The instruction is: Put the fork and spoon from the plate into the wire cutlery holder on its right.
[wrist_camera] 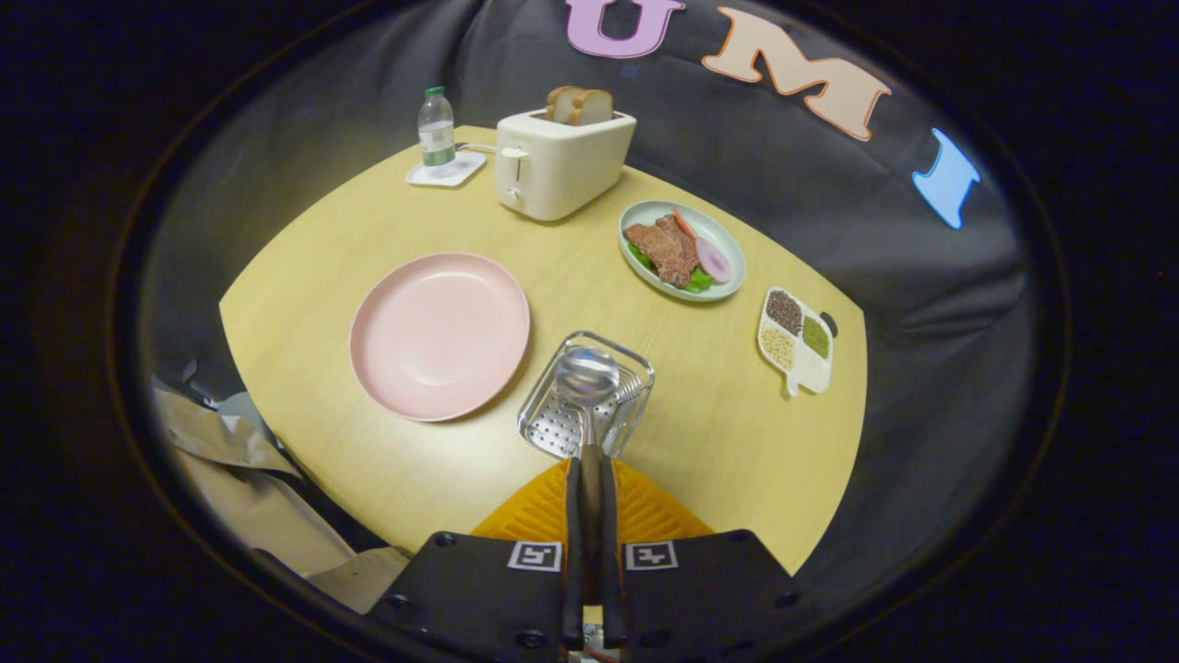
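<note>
My gripper point(589, 471) is shut on the handle of a metal spoon point(587, 376). The spoon's bowl points away from me and hangs over the wire cutlery holder point(556, 427), which stands on the yellow table just ahead of the fingers. Fork tines seem to lean against the holder's right side point(632, 390), though they are hard to make out. To the holder's left lies the pink plate point(439, 333), with nothing on it.
Beyond the plate stand a cream toaster point(558, 162) with bread slices and a water bottle point(437, 131) on a white coaster. A plate of food point(681, 250) and a divided tray of grains point(798, 339) lie beyond the holder to the right. Brown paper point(249, 479) lies off the table's left edge.
</note>
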A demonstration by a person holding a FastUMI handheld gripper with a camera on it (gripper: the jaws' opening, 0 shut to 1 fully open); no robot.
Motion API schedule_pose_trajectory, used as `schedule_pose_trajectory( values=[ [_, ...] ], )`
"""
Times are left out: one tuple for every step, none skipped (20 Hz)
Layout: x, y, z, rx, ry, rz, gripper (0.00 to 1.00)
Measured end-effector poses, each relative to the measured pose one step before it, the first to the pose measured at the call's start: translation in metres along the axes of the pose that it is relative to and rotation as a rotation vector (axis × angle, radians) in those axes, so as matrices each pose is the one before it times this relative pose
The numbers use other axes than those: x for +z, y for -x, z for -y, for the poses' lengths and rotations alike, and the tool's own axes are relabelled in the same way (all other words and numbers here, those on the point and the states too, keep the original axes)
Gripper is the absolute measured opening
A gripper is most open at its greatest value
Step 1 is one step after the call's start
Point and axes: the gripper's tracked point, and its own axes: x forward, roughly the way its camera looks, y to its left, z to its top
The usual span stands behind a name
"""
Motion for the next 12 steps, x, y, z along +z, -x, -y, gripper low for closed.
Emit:
schedule_pose_trajectory(
  values=[
    [-0.00163, 0.00140, 0.00110, 0.00272, -0.00184, -0.00041, 0.11],
    [0.00028, -0.00016, 0.00024, -0.00029, -0.00200, 0.00032, 0.11],
    [-0.00016, -0.00087, 0.00070, -0.00428, -0.00149, -0.00098, 0.12],
    [0.00187, -0.00146, 0.00066, -0.00599, -0.00062, 0.00551, 0.13],
    [0.00298, 0.00080, 0.00068, -0.00459, -0.00389, 0.00515, 0.13],
    [0.00149, -0.00054, 0.00023, -0.00452, -0.00501, 0.00975, 0.14],
    [0.00455, -0.00016, -0.00198, 0.00495, -0.00956, 0.01284, 0.14],
    [0.00083, -0.00027, 0.00084, -0.00223, -0.00857, 0.00630, 0.17],
    [0.00022, 0.00242, 0.00158, -0.00408, -0.00706, 0.00520, 0.20],
    [0.00124, 0.00125, 0.00176, -0.00719, -0.00754, 0.00585, 0.23],
    [0.00085, 0.00058, 0.00141, -0.00560, -0.00661, 0.00729, 0.26],
    [0.00184, 0.00171, -0.00016, 0.00104, -0.00868, 0.01134, 0.39]
  ],
)
